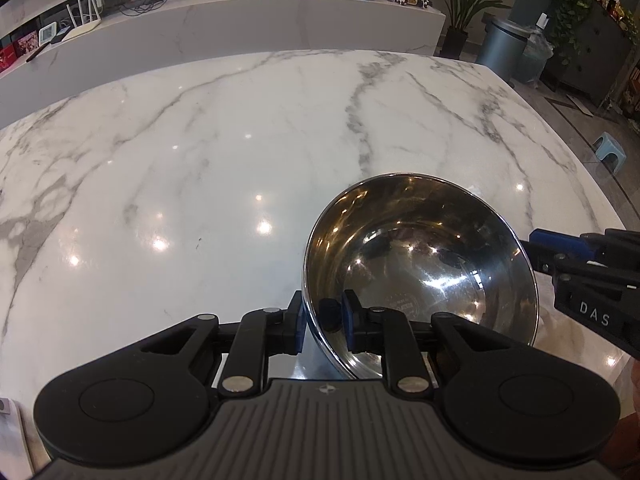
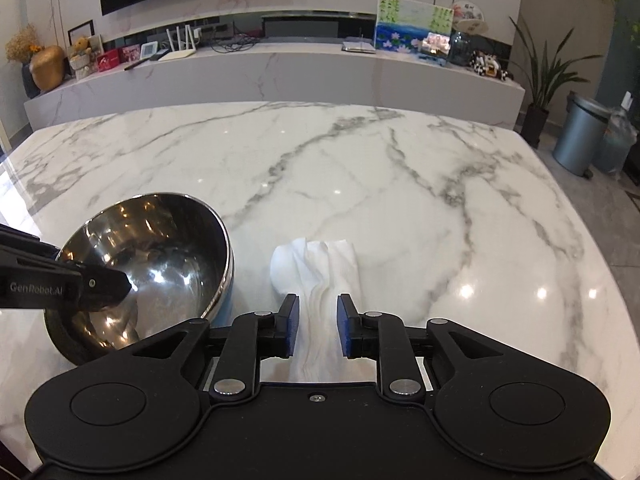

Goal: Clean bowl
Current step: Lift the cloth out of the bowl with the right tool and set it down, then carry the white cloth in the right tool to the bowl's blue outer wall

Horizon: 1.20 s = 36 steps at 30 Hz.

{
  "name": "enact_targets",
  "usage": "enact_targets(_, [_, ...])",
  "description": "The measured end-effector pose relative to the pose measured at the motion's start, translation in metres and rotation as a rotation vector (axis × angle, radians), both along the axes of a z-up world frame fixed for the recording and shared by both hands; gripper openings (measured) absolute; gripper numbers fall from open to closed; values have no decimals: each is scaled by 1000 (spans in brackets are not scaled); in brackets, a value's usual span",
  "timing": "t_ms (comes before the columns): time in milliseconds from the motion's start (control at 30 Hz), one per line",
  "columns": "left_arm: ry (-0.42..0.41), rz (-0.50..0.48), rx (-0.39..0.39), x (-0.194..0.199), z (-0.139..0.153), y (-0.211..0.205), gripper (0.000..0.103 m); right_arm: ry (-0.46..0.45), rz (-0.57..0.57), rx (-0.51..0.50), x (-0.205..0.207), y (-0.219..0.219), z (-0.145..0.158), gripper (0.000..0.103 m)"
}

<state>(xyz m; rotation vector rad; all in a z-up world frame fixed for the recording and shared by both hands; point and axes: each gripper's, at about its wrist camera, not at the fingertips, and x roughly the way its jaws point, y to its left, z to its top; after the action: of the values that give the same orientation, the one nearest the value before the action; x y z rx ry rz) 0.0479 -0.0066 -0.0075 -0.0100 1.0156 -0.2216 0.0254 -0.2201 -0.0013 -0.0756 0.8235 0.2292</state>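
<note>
A shiny steel bowl (image 1: 420, 264) sits tilted on the white marble table (image 1: 200, 140). My left gripper (image 1: 322, 320) is shut on the bowl's near rim, with one blue pad outside the wall and one inside. In the right wrist view the bowl (image 2: 160, 248) is at the left, and the left gripper's finger (image 2: 108, 280) reaches into it. A crumpled white paper towel (image 2: 316, 268) lies on the table to the right of the bowl. My right gripper (image 2: 318, 328) is open, and the towel's near end lies between its blue pads without being pressed.
A long marble sideboard (image 2: 280, 72) with a router, pictures and ornaments runs behind the table. A grey bin (image 2: 580, 136) and a potted plant (image 2: 548, 80) stand on the floor at the right. A small blue stool (image 1: 610, 148) sits beyond the table's right edge.
</note>
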Motion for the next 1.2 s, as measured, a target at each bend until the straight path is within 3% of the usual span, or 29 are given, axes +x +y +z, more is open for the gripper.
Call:
enact_targets(133, [-1,5,3,0,0,-2,19,-16,-4,10,-5,-2,-2,31])
enact_targets(267, [3,5,-29,-2,0,0,36,-36,1,-6,-10,-5,-5,31])
enact_targets(567, [22,28,-60,-4,-1,1,38,-48,19,-8,-15,-6,-12,31])
enact_targets(700, [24,34,-64,-7,-1,-1,38,-58,11,-1,-13,-4,-14,36])
enact_targets(1200, [22,71,-69,-10,-3,3,38,-35,-17,-31,-8,-1,-27,33])
